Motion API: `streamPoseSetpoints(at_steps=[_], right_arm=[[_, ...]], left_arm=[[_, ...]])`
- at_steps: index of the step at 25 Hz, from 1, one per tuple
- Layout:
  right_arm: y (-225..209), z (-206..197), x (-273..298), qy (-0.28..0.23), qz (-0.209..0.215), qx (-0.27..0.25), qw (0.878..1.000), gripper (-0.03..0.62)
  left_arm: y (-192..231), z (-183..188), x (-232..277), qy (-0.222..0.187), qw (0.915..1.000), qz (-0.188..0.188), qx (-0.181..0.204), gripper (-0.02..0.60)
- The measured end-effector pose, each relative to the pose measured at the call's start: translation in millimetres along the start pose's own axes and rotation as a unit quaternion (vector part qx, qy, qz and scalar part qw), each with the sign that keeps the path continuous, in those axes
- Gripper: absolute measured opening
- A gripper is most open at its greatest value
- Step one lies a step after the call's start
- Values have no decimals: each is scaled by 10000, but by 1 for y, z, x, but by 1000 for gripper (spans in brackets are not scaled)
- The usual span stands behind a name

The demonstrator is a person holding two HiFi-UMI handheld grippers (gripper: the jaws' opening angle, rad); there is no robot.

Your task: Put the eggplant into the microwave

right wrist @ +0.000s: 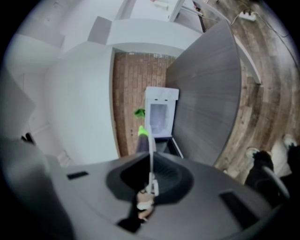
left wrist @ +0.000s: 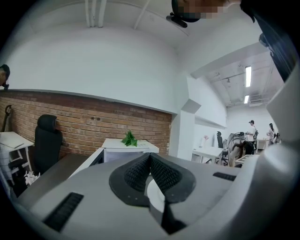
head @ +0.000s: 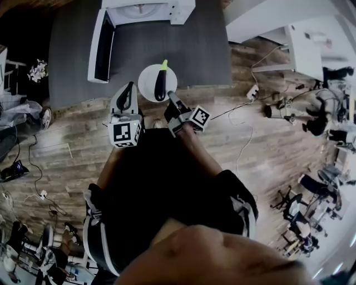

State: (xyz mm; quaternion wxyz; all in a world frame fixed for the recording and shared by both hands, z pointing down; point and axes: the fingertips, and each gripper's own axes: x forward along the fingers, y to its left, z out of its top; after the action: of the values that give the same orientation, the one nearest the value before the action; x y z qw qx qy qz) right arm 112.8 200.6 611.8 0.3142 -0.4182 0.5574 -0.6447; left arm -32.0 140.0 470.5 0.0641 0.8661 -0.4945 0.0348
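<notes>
A dark eggplant (head: 161, 83) with a green stem lies on a white plate (head: 147, 83), held over the near edge of the grey table (head: 194, 50). My right gripper (head: 173, 100) is shut on the plate's near rim. In the right gripper view the plate (right wrist: 151, 154) stands edge-on between the jaws, with the eggplant (right wrist: 143, 140) on it. The white microwave (head: 147, 11) stands at the table's far side, its door (head: 103, 47) swung open to the left. My left gripper (head: 129, 92) hangs just left of the plate, shut and empty, pointing toward the microwave (left wrist: 124, 150).
A green plant (left wrist: 129, 139) sits on top of the microwave. A black chair (left wrist: 47, 140) stands by the brick wall on the left. A power strip (head: 253, 92) with cables lies on the wood floor at the right, near a white desk (head: 311, 50).
</notes>
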Motion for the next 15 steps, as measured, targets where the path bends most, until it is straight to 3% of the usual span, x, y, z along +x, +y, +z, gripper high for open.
streamPoseSetpoints(at_steps=[15], right_arm=[[23,6,118,-291,52,114,9995,41]], left_arm=[[92,25,67,65,9989,-445,-158,37]])
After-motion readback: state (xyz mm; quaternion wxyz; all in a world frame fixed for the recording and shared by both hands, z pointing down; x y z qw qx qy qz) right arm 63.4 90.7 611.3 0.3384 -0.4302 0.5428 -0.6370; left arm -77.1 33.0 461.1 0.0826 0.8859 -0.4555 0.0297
